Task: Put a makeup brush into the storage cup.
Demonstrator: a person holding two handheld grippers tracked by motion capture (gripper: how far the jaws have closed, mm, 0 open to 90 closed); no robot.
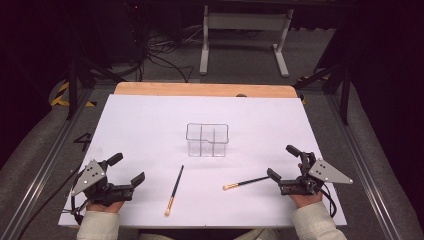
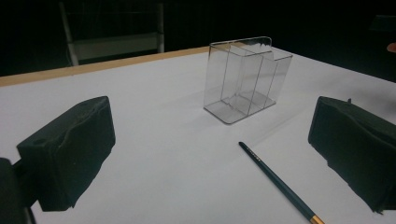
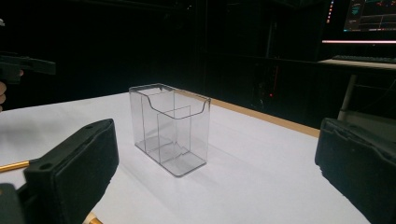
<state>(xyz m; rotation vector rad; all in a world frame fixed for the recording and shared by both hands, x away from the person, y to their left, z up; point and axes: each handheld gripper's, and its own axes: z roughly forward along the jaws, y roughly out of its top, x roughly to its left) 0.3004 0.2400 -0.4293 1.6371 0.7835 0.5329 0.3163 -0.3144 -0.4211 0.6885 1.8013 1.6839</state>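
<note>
A clear plastic organizer box [image 1: 207, 140] with inner dividers stands upright near the middle of the white table [image 1: 150, 115]; it also appears as the box [image 2: 245, 79] and the box [image 3: 170, 128] in the gripper views. Two dark brushes with gold ferrules lie in front of it: one brush [image 1: 174, 190] left of centre, seen again as a brush [image 2: 278, 182], and another brush [image 1: 246, 183] pointing toward my right gripper. My left gripper [image 1: 126, 169] rests open at the front left. My right gripper [image 1: 283, 161] rests open at the front right. Neither holds anything.
The white sheet covers a wooden tabletop whose far edge [image 1: 205, 89] shows. Metal rails run along both sides. A white desk frame [image 1: 245, 30] and cables stand on the floor beyond. A monitor [image 3: 371, 14] glows in the dark background.
</note>
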